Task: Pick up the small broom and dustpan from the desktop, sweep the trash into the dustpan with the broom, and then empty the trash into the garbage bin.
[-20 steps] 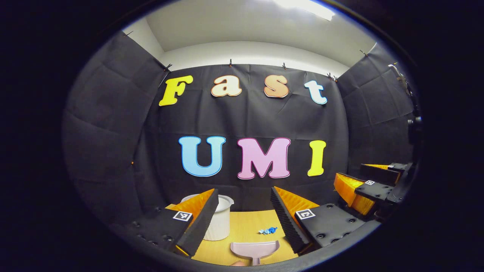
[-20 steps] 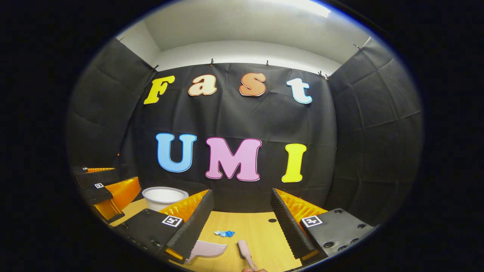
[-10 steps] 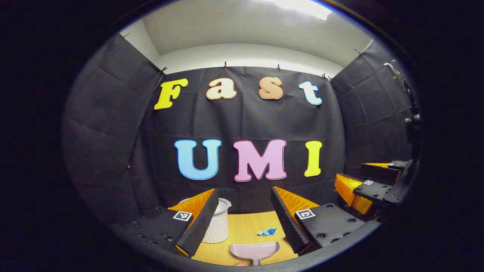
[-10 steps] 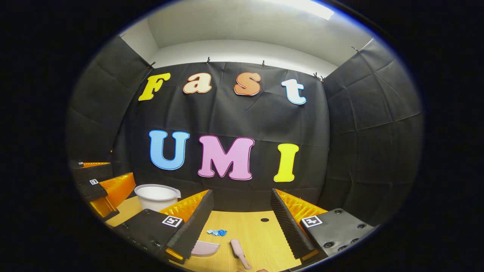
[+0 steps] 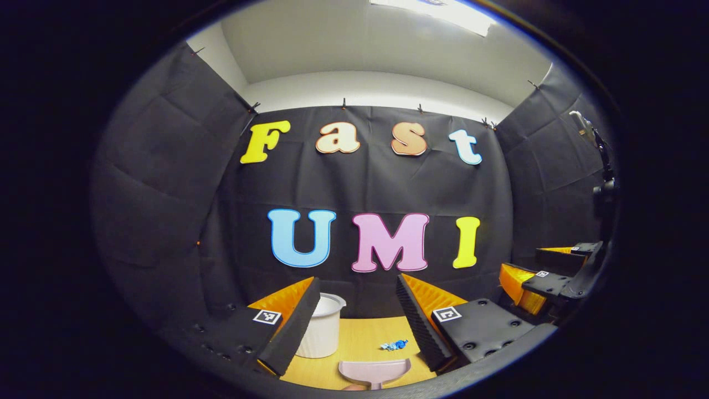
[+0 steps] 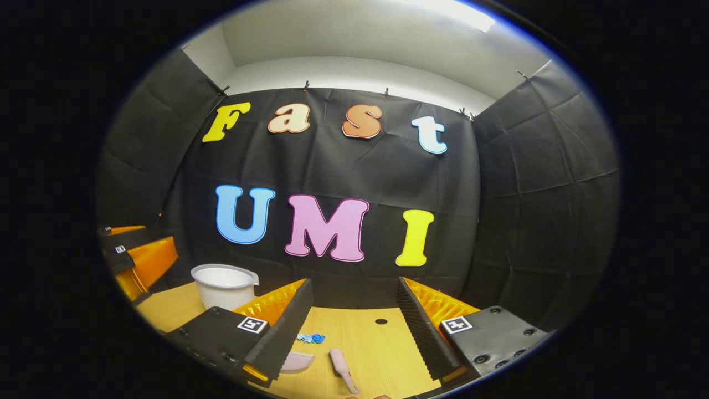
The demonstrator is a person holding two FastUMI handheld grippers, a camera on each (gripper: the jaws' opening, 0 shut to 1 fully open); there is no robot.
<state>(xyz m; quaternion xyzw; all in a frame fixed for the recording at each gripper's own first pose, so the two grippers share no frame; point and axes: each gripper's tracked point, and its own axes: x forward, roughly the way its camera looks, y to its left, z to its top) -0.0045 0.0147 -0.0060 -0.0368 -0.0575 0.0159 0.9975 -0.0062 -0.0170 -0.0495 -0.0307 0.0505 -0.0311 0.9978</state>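
Left gripper view: the left gripper (image 5: pixel 354 316) has its jaws spread, holding nothing. The dustpan (image 5: pixel 374 372) lies flat on the surface (image 5: pixel 363 335) just ahead, the blue trash (image 5: pixel 394 345) beyond it and the garbage bin (image 5: pixel 322 331) to its left.

Right gripper view: the right gripper (image 6: pixel 354 316) has its jaws spread and empty. The small broom (image 6: pixel 342 369) lies on the surface beside the dustpan.

Status: no step is complete; both pickups, the sweep and the emptying remain
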